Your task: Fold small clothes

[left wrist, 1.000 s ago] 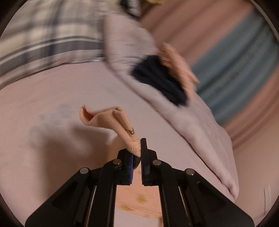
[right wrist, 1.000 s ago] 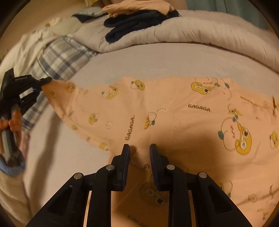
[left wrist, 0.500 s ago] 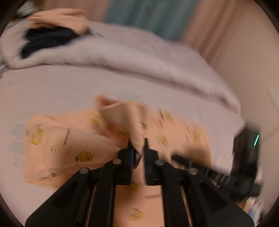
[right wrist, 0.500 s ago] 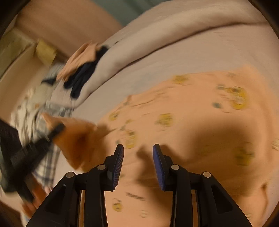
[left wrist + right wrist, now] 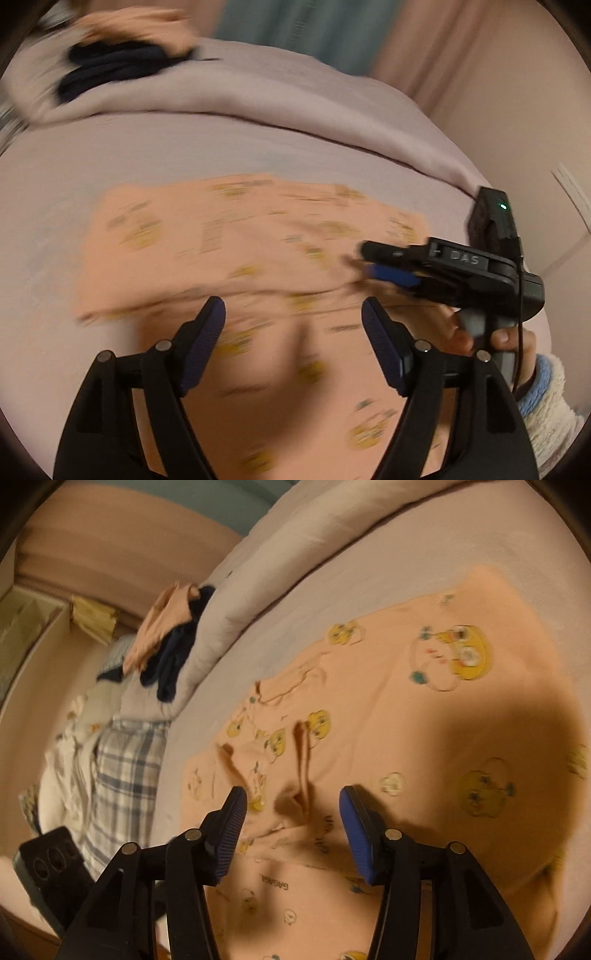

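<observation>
Both tongs, left (image 5: 291, 325) and right (image 5: 291, 812), gape empty over the garment (image 5: 424, 738); recommend flattening the ridge before next fold.

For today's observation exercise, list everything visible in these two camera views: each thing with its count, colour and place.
Printed garment: one, peach with yellow cartoon prints, lying on the bed, one part folded over.
Bed sheet: one, pale pink, under the garment.
Duvet: one, pale pink, bunched along the far side.
Clothes pile: one, navy and peach, on the duvet.
Plaid fabric: one, blue-grey check, at the bed's end.
Curtain: one, teal, behind the bed.
Left tongs: black, open above the garment.
Right tongs: black, open above the garment.
</observation>
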Demonstrator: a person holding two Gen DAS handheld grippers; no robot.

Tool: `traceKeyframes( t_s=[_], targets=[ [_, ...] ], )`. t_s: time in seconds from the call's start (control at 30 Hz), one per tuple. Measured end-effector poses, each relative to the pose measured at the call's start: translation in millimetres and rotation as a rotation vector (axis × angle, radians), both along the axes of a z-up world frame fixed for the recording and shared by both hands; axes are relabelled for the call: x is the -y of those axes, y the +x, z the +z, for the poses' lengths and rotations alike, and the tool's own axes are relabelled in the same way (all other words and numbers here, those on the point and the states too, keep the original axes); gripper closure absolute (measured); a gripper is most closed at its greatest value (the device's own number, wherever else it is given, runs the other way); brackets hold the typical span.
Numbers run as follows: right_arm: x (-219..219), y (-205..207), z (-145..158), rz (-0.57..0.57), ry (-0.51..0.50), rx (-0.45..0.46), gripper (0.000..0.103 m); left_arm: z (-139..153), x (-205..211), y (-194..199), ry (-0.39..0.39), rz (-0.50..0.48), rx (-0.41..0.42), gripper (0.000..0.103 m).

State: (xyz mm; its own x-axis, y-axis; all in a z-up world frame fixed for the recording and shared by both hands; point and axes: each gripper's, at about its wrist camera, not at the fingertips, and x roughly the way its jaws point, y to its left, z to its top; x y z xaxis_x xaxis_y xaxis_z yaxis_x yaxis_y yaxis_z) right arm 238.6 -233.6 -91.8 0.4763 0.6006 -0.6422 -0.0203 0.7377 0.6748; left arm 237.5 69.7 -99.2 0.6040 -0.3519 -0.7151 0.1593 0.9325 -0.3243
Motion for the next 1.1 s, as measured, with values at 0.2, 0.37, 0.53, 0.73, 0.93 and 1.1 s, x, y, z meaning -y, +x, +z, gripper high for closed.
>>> traceKeyframes(
  t_s=[0.2, 0.37, 0.53, 0.73, 0.93, 1.1],
  targets=[
    [-37, 11, 10, 0.078, -0.198, 0.049, 0.077, -19, -73, -21, -0.09, 0.216, -0.078, 0.027],
    [-55, 4, 29, 0.114, -0.335, 0.134, 0.094, -20, -95, -30, -0.119, 0.288, -0.097, 0.027],
    [-7, -11, 71, -0.021, -0.355, 0.242, 0.094, -16, -90, -32, -0.11, 0.268, -0.094, 0.027],
    [64, -27, 70, -0.166, -0.397, 0.199, 0.094, -18, -79, -17, -0.096, 0.232, -0.11, 0.027],
    [88, -20, 26, -0.21, -0.49, 0.062, 0.094, -12, -67, 2, -0.053, 0.196, -0.105, 0.027],
    [86, -13, 16, -0.187, -0.531, 0.008, 0.086, 0, -50, 28, -0.04, 0.162, -0.072, 0.027]
  ],
)
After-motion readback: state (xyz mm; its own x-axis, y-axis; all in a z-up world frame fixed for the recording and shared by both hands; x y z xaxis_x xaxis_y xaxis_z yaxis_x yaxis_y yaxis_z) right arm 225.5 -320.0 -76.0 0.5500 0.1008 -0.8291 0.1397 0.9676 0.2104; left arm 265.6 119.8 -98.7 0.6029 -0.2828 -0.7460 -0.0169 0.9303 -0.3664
